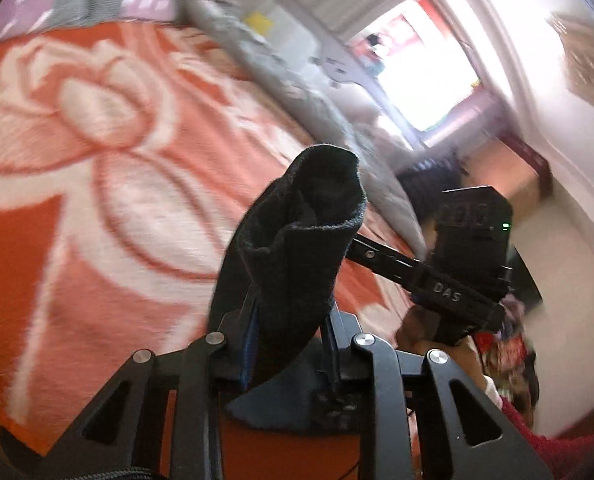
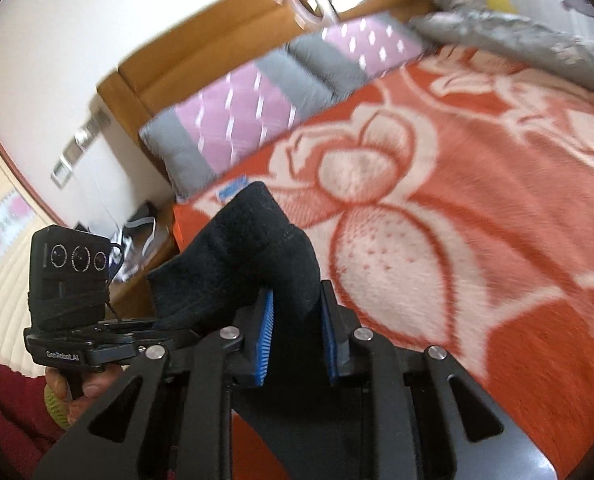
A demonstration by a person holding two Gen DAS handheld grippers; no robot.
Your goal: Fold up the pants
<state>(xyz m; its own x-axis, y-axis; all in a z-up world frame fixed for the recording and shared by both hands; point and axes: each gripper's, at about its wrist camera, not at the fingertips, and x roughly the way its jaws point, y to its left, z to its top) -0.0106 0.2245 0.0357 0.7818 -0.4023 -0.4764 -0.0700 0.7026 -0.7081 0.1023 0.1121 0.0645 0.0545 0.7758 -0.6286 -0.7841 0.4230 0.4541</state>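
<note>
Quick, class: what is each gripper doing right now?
Left gripper: shut on the black knitted fabric pants.
Right gripper: shut on the same black pants, above the orange floral blanket.

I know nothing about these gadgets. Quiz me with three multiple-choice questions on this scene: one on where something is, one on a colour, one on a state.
1. Where is the purple-and-grey pillow?
A. by the wooden headboard
B. on the floor
C. in a tool

2. What colour is the flower-patterned blanket?
A. green
B. orange and cream
C. blue

3. What is the right tool doing?
A. hanging open
B. clamping black knit fabric
C. holding a pillow

Answers: 1 A, it lies against the headboard. 2 B, orange ground with cream flowers. 3 B, the fabric sits squeezed between the blue pads; the left tool grips black fabric too.
</note>
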